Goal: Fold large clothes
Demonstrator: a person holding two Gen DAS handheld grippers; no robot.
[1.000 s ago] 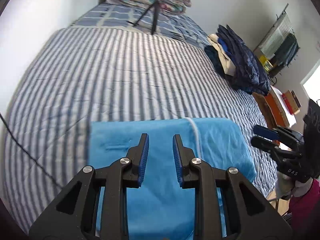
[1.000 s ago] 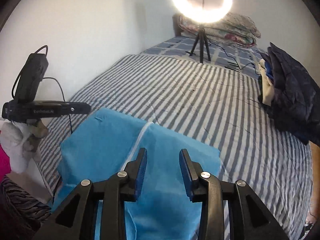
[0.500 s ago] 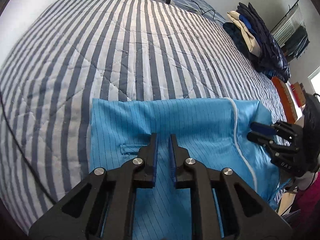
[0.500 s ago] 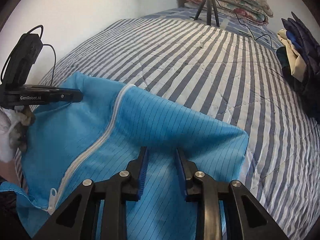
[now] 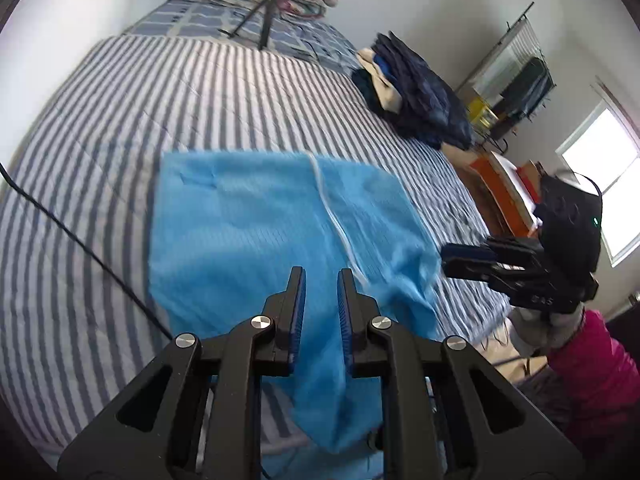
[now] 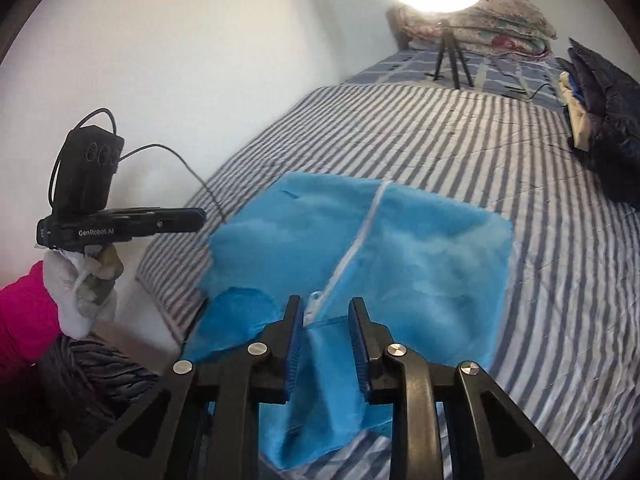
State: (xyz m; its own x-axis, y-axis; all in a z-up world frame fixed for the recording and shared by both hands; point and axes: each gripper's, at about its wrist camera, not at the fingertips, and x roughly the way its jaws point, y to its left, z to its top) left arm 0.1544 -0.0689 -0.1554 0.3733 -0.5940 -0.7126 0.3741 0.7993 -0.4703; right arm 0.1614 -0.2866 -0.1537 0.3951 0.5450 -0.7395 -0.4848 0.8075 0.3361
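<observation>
A bright blue garment (image 5: pixel 260 220) with a white zipper (image 5: pixel 332 216) lies flat on the striped bed, its near end hanging over the bed's edge. My left gripper (image 5: pixel 320 276) hovers over that near end, jaws a narrow gap apart with nothing pinched. In the right wrist view it (image 6: pixel 200 216) floats clear of the garment's (image 6: pixel 420 248) left side. My right gripper (image 6: pixel 326 304) sits above the zipper's (image 6: pixel 360 240) lower end; its jaws are closing, with cloth below them and none pressed. From the left wrist view it (image 5: pixel 446 258) is just off the garment's right edge.
A ring light on a tripod (image 6: pixel 448 52) stands at the bed's head before folded quilts (image 6: pixel 500 24). A dark clothes pile (image 5: pixel 416 96) lies on the bed's right side. A black cable (image 5: pixel 80 240) crosses the left side. A wall borders the left; orange furniture (image 5: pixel 500 192) stands right.
Half a second ago both grippers were low and close over the garment; now both have drawn back toward the bed's near edge. Both pairs of jaws stand narrower than a second ago.
</observation>
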